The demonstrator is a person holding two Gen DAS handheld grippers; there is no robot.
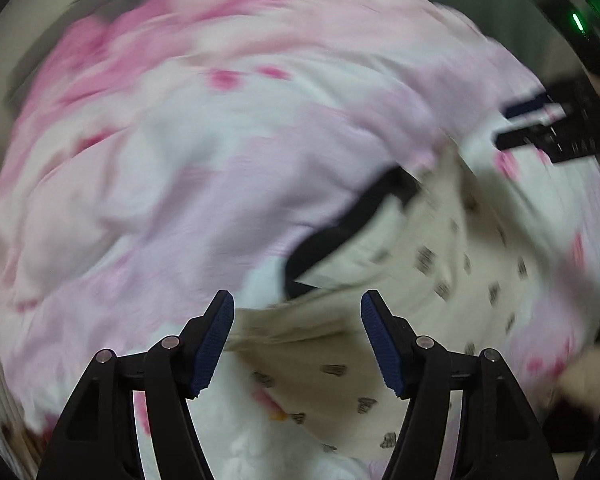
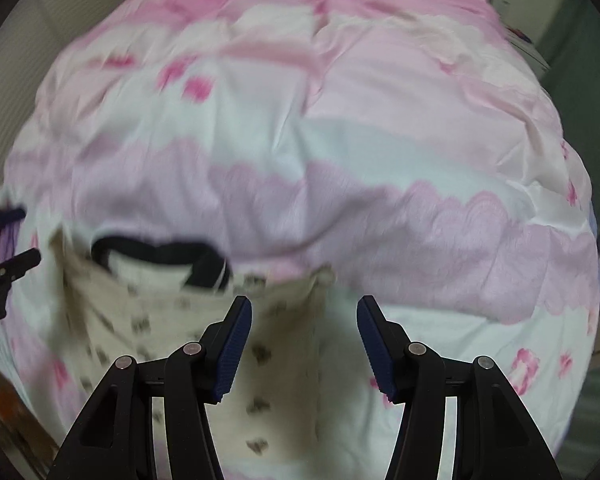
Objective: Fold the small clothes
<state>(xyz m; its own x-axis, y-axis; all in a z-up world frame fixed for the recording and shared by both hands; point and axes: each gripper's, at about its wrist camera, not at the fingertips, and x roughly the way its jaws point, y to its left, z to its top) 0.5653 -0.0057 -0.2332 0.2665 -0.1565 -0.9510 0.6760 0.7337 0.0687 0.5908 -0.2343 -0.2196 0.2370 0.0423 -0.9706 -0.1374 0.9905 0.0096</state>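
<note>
A small cream garment (image 1: 432, 272) with dark printed marks and a black neck trim (image 1: 352, 220) lies on a pink and white quilt (image 1: 204, 152). My left gripper (image 1: 297, 308) is open and empty, just above the garment's near edge. The other gripper shows at the right edge of the left wrist view (image 1: 540, 128). In the right wrist view the same garment (image 2: 260, 340) lies low and left, with the black trim (image 2: 160, 256) at its top. My right gripper (image 2: 304, 312) is open and empty above the garment's right edge. Both views are motion-blurred.
The quilt (image 2: 380, 140) covers nearly the whole bed, with pale walls (image 2: 28, 20) at the edges. The left gripper's tip pokes in at the left edge of the right wrist view (image 2: 16, 264). A dark device with a green light (image 1: 576, 20) sits upper right.
</note>
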